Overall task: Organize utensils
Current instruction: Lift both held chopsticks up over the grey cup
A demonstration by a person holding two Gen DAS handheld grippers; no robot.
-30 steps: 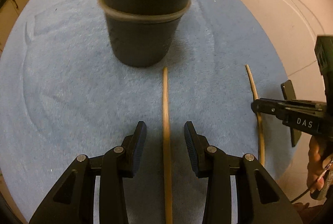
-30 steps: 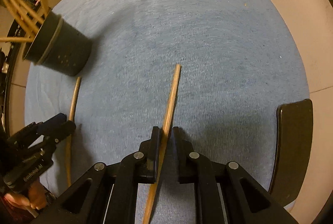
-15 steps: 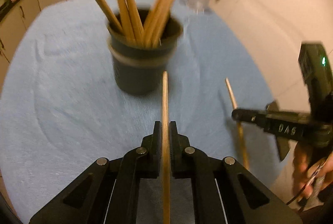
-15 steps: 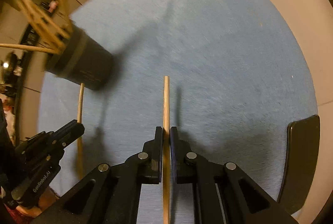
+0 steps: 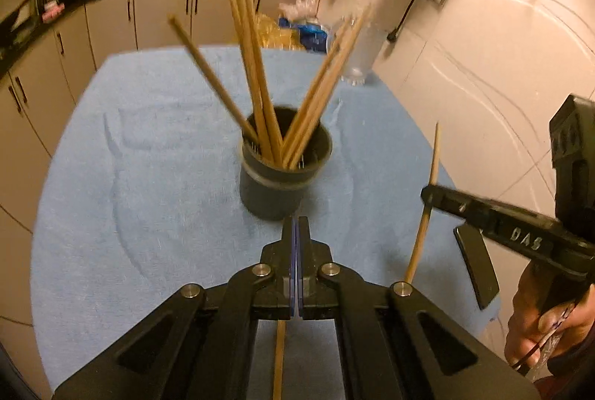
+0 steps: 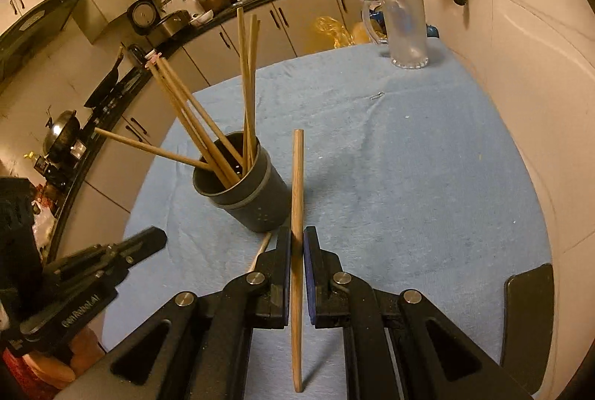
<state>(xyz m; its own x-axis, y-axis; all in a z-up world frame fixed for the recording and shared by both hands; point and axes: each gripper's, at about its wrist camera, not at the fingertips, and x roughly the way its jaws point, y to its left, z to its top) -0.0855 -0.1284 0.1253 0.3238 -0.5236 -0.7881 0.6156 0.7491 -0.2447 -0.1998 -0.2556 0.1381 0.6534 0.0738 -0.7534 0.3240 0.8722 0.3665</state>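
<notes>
While tilted steeply down toward the blue cloth [image 6: 409, 176] on the counter, pinches a stick [image 6: 297, 176] squarely in the right claw [image 6: 296, 240], pads pressed against both its sides. Runs straight forward out of the pads, with the far tip just right of the dark cup [image 6: 256, 206] in the right view and the near end trailing back under the claw's body. Casts a shadow on the cloth to one side. Seen from the left view, crosses the right claw at a slant, tip upward, well to the right of the cup, with a hand [image 5: 546, 325] wrapped round the handle below.

Left claw [image 5: 295, 225] pressed together, pointing down at the foot of the cup, tips just short of it. Second stick [image 5: 279, 359] showing only beneath and behind the pads, running back toward the camera; cannot tell whether caught in the pads or lying on the cloth. Nothing of it showing past the tips.

Cup upright near the middle of the cloth, holding a fanned bunch [image 6: 208, 124] leaning outward in several directions. Glass mug [image 6: 405, 28] upright at the cloth's far edge, well apart from the cup.
</notes>
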